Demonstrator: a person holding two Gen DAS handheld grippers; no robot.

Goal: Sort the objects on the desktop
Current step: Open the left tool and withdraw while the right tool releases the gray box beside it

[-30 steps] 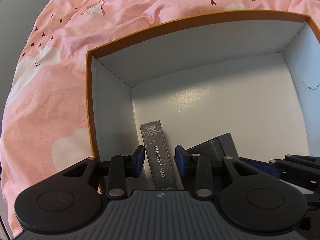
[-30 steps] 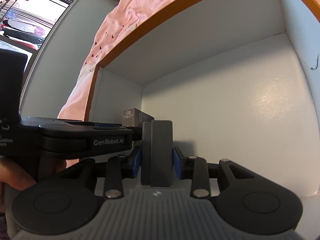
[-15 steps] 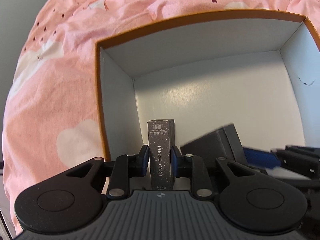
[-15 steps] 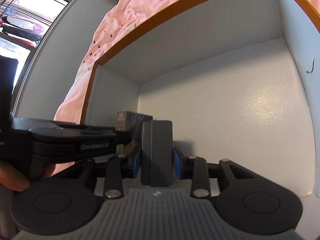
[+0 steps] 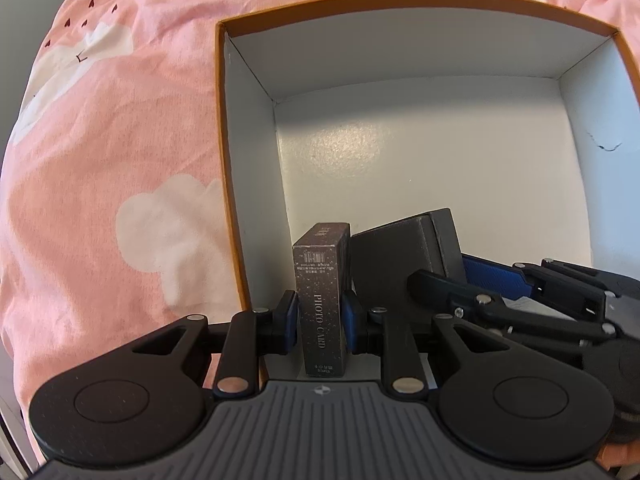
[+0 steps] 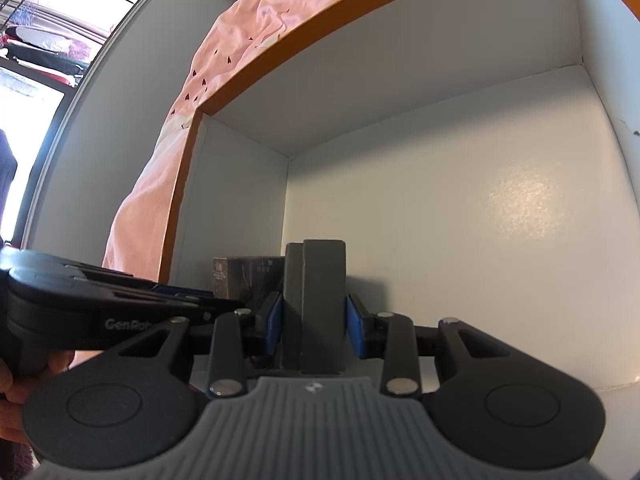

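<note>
**Operator:** Which step was in hand?

**Reviewer:** Placement in the box (image 5: 224, 128), a white-lined carton with an orange rim resting on a pink bedspread (image 5: 120, 140). The left gripper (image 5: 320, 320) pointed down into the near-left corner. Its fingers had just been closing, and both blue pads pinched the narrow card box (image 5: 320, 296), the one printed "PHOTO CARD", which stood upright just beside the left wall. The right gripper (image 6: 314, 320) pinched a dark grey block (image 6: 316, 292) on both flanks. In the left wrist view that block sat directly to the right of the card box, apparently touching it.

**Operator:** What did the next move call for?

**Reviewer:** In my judgement, seating both items side by side on the box floor, then spreading each pair of fingers only enough to clear the item. The two grippers were crowded together, so one ought to withdraw straight up before the other moved. A tall, narrow card box could tip if brushed.

**Operator:** What could not be read?

**Reviewer:** The bottoms of both items were hidden behind the gripper bodies, so contact with the floor could not be confirmed. The near wall of the box was cut off. The grey block appeared as two slabs; whether it was one item or two could not be told. Only part of a hand (image 6: 12, 392) showed at the frame edge.
</note>
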